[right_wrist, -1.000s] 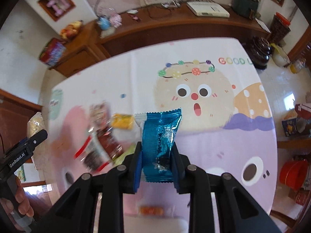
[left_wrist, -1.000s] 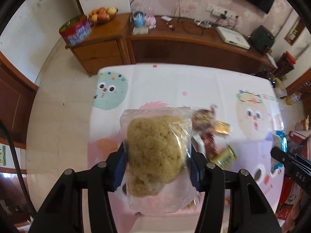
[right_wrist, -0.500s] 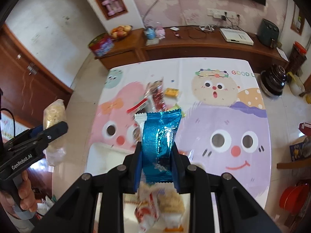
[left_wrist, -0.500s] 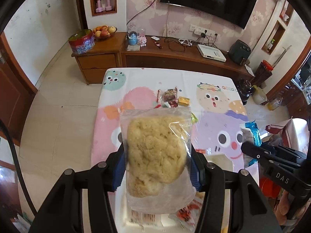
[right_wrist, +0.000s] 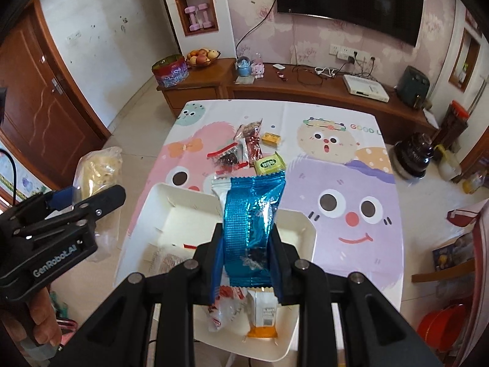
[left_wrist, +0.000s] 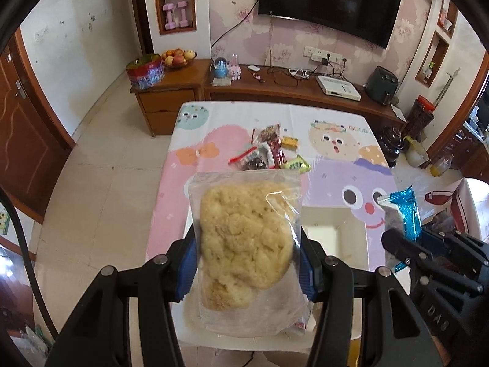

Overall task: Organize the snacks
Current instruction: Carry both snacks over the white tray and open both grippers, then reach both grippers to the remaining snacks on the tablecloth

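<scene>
My left gripper is shut on a clear bag with a yellow crumbly cake, held high over the near end of the table. My right gripper is shut on a shiny blue foil snack packet, above a white tray. The tray holds a few wrapped snacks at its near side. The blue packet and right gripper show at the right of the left wrist view. The cake bag and left gripper appear at the left of the right wrist view. A pile of loose snacks lies mid-table.
The table wears a cartoon-print cloth. A wooden sideboard with a fruit bowl, tin and cables stands behind it, under a wall television. Dark pots stand on the floor at the right. A hand grips the left tool.
Both grippers have pulled back and up from the snack pile with their packets, so the whole table and room are in view. The white tray has come into view beneath them.
</scene>
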{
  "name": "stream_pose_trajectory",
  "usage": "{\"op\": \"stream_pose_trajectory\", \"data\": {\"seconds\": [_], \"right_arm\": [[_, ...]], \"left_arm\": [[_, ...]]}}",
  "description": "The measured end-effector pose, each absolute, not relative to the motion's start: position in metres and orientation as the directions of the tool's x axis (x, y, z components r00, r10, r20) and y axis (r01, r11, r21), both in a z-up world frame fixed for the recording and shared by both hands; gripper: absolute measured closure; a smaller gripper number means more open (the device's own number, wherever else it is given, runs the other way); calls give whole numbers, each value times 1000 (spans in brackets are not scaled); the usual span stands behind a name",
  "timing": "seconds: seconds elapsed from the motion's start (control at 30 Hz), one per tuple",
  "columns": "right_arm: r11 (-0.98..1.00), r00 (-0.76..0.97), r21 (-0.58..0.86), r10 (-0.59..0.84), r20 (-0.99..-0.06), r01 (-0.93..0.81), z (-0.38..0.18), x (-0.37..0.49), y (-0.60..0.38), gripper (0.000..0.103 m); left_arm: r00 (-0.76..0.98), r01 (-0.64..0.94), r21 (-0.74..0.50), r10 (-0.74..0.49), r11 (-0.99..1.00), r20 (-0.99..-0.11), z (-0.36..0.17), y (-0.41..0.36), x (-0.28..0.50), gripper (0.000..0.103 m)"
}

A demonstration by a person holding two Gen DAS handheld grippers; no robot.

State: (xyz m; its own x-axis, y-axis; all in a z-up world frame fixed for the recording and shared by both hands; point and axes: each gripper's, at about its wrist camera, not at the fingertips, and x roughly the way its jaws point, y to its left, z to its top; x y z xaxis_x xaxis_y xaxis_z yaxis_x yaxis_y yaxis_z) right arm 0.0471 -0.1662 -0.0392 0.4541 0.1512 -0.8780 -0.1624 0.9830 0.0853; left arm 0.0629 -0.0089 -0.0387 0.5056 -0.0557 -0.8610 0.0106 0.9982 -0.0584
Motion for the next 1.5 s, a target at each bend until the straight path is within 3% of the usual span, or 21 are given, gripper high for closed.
{"op": "stream_pose_trajectory", "data": {"seconds": [0.7, 0.73, 0.83, 1.07, 1.5], "right_arm": [[987, 410, 59, 116, -905, -149, -59, 27, -151, 76], [987, 412, 59, 117, -904, -150, -59, 27, -150, 76], [988, 413, 54, 111, -904, -146, -59, 28, -150, 70], [994, 447, 54, 90, -890, -93, -52, 29, -157, 55], [993, 498, 90, 118, -859, -81, -38, 30, -155, 54]], "left_arm": [[452, 12, -31, -33, 999, -891, -67, -11, 44, 49], [447, 15, -30, -33, 999, -894, -68, -11, 44, 47], [440, 19, -19, -25, 1000, -898, -70, -14, 44, 22], [483, 19, 6, -5, 1000, -876, -61, -11, 37, 16], [528, 32, 91, 61, 995, -847, -46, -16, 23, 16]]}}
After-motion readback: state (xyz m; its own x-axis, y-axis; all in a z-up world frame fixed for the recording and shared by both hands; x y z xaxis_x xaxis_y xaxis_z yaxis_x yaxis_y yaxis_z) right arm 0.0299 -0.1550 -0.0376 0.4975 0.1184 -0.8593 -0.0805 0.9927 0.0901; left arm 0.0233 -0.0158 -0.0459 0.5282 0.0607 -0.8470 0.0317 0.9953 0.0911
